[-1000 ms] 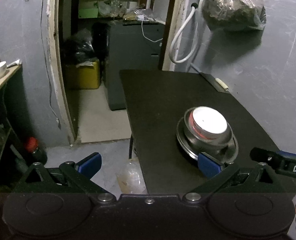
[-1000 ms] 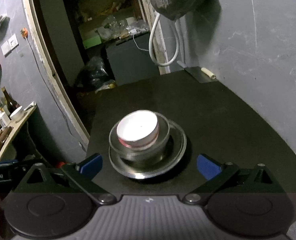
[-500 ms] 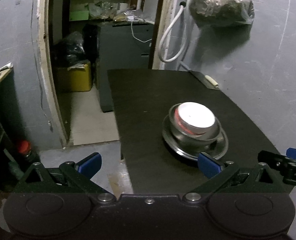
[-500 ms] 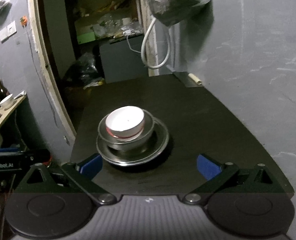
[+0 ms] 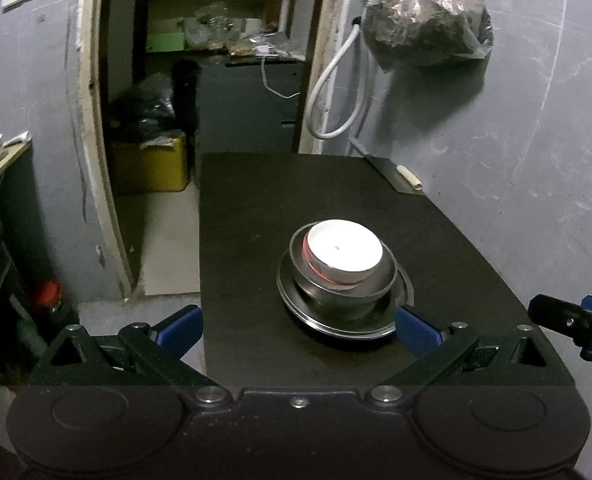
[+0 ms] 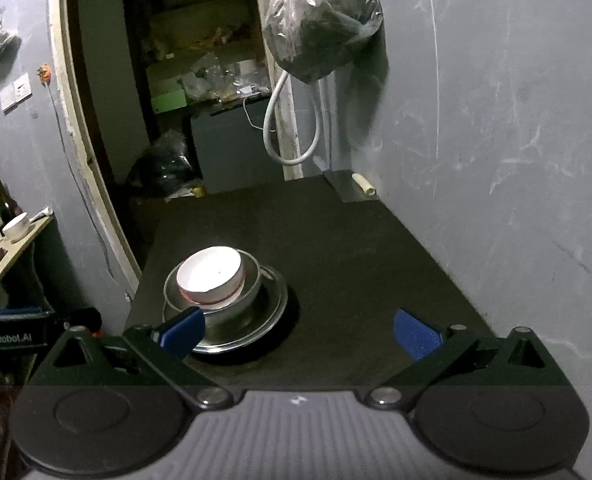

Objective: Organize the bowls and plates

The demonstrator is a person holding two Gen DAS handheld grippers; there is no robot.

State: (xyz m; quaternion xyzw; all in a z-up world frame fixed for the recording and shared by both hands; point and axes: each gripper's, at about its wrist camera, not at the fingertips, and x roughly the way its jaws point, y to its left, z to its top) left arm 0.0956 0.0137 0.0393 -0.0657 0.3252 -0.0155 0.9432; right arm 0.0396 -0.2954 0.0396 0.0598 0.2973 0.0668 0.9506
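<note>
On the black table stands one stack: a white bowl with a red band nested in a metal bowl, which rests on a metal plate. My left gripper hovers open just short of the stack, nothing between its blue pads. My right gripper is open too, held back from the table's near edge with the stack ahead to its left. The right gripper's tip shows at the right edge of the left wrist view.
A grey wall runs along the table's right side, with a full plastic bag and a white hose hanging above the far end. A doorway opens behind. A shelf with a white cup stands left.
Both grippers have drawn back and away from the stack, which now looks smaller and farther off. The stack itself has not moved. Both grippers stay open.
</note>
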